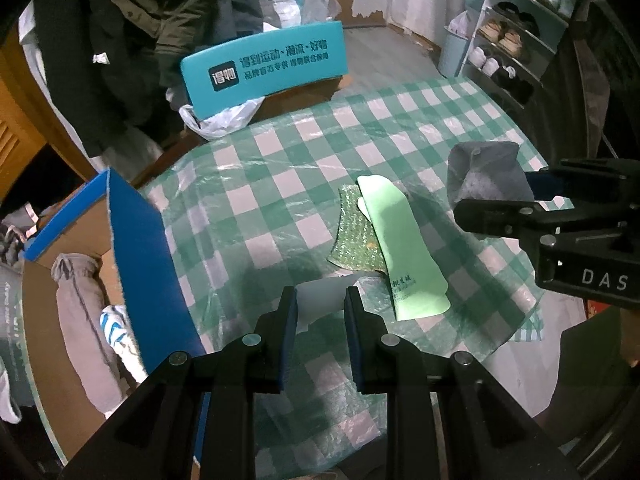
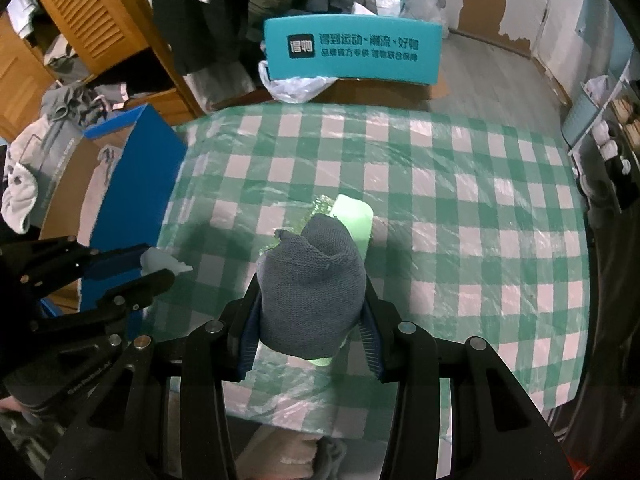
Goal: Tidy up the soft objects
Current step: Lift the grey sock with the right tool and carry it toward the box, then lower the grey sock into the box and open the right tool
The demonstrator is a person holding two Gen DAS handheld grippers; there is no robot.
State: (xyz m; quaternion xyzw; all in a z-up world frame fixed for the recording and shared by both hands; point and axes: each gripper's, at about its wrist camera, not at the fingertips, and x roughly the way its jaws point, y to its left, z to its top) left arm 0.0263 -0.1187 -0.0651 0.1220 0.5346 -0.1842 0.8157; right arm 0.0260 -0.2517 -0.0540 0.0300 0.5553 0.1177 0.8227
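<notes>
Soft things are sitting both in the tongs and on the checked tablecloth (image 2: 440, 184). Nearest in the right wrist view, the right gripper (image 2: 310, 320) is squeezing a grey knitted sock (image 2: 312, 292) between its two blue-padded fingers (image 2: 250, 336), the bundle bulging up above the jaws and hanging clear of the table. In the left wrist view the same sock (image 1: 486, 178) is showing at the right edge, pinched by the right gripper's tip (image 1: 532, 196).

The left gripper (image 1: 321, 312) is closing on a pale white soft piece (image 1: 320, 302); its jaws are standing a little apart with the piece filling the gap between them. From the right wrist view the white piece (image 2: 162, 260) is sticking out of the left gripper's tip (image 2: 150, 266), just over the table's left edge.

Just beyond, on the cloth, a light green flat glove-shaped piece (image 1: 404, 244) is lying across a glittery green scouring cloth (image 1: 352, 232), overlapping its right side.

To the left of the table a blue-walled cardboard box (image 1: 138, 248) is standing open, with grey sweatpants (image 1: 80, 312) and a blue-and-white striped item (image 1: 120, 336) lying inside.

Farther off, a teal sign with printed characters (image 1: 268, 66) is leaning above a white plastic bag (image 1: 224, 118), and a shoe rack (image 1: 516, 36) is standing at far right.
</notes>
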